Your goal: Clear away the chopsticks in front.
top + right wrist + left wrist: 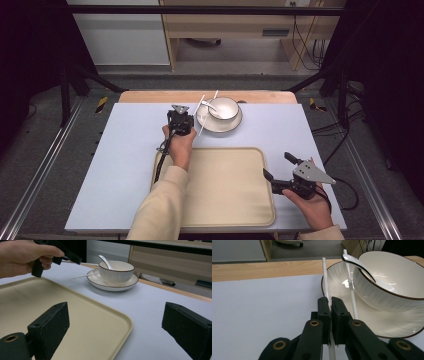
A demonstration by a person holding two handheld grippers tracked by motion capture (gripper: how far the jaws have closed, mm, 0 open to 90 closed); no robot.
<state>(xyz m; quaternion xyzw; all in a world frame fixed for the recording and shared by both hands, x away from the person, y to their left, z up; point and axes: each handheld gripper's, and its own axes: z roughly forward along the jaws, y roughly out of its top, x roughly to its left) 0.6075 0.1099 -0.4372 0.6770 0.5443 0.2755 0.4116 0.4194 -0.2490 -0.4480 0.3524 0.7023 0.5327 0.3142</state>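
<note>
A: White chopstick (325, 282) was clamped in the left gripper (331, 305), its far end on the plate (387, 322).

B: Right gripper (280, 172) stood wide apart; tray (225, 190) held nothing yet.

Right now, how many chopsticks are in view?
2. One chopstick is clamped in the left gripper; the other chopstick leans on the plate beside the bowl.

Cream long sleeves (160, 205) are worn on both forearms. Black two-jaw left gripper (331, 305): brass-ringed pivot holes, a black cable trailing. Black right gripper (276, 168): topped by a grey three-cornered plate.
</note>
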